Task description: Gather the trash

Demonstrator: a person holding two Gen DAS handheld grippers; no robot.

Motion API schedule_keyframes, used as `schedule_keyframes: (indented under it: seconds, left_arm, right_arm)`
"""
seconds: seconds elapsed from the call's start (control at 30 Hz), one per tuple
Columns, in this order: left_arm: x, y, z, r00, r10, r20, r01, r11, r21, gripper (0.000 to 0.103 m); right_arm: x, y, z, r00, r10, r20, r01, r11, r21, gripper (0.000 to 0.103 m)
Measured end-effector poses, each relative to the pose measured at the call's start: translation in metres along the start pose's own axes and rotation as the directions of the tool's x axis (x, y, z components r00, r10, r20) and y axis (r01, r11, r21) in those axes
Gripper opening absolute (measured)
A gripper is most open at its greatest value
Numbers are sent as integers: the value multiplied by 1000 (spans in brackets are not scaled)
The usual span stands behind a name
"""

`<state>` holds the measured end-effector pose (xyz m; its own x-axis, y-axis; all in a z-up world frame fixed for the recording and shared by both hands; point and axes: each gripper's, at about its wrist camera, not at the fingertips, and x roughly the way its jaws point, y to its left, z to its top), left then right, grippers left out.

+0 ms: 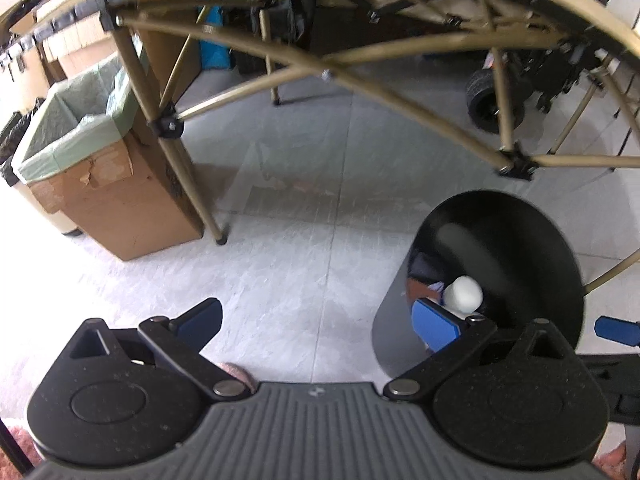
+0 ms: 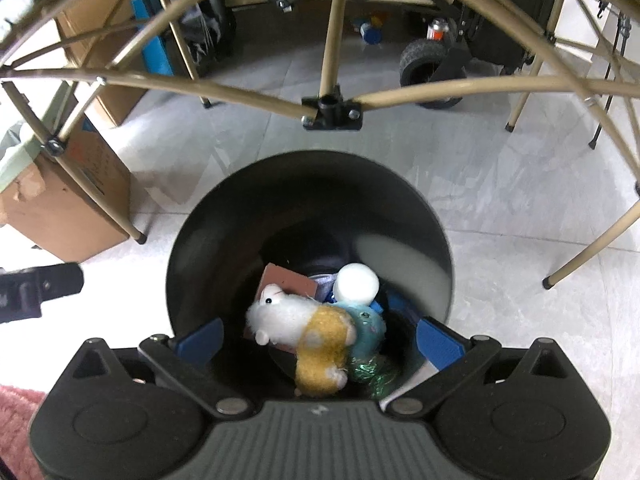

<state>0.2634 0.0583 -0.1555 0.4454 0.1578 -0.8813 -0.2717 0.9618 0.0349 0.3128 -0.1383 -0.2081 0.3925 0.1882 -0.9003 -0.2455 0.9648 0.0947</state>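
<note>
A black round bin (image 2: 192,240) stands on the grey floor under a folding table. Inside it lie a white and yellow plush hamster (image 2: 304,332), a white cylinder (image 2: 357,283), a brown card (image 2: 290,280), a teal soft item (image 2: 368,326) and green foil (image 2: 374,374). My right gripper (image 2: 318,340) is open and empty, right above the bin's mouth. My left gripper (image 1: 320,320) is open and empty over bare floor, left of the bin (image 1: 520,240). The white cylinder (image 1: 464,294) shows in the left wrist view too.
Tan folding-table legs (image 2: 332,40) cross overhead and around the bin. A cardboard box with a green liner (image 1: 76,132) stands at the left. A black wheeled cart (image 1: 492,100) is at the back right. Pink fabric (image 2: 16,420) lies at the lower left.
</note>
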Motion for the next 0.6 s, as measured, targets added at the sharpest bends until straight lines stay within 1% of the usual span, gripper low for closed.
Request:
schedule_keyframes:
  seconds: [0.17, 0.3, 0.47, 0.6]
  left_arm:
    - [-35, -12, -5, 995, -52, 88, 51, 998, 22, 103]
    - [-63, -20, -19, 986, -98, 135, 90, 994, 62, 103]
    - [-105, -26, -37, 964, -138, 228, 114, 987, 113, 103]
    - [-134, -29, -53, 947, -162, 277, 123, 981, 153, 103]
  right_arm:
    - [-45, -16, -14, 996, 31, 78, -33, 999, 16, 103]
    - [-77, -35, -37, 990, 51, 134, -58, 997, 49, 103]
    - [-119, -49, -72, 979, 50, 198, -63, 996, 62, 103]
    - [-154, -48, -93, 967, 45, 250, -58, 997, 46, 103]
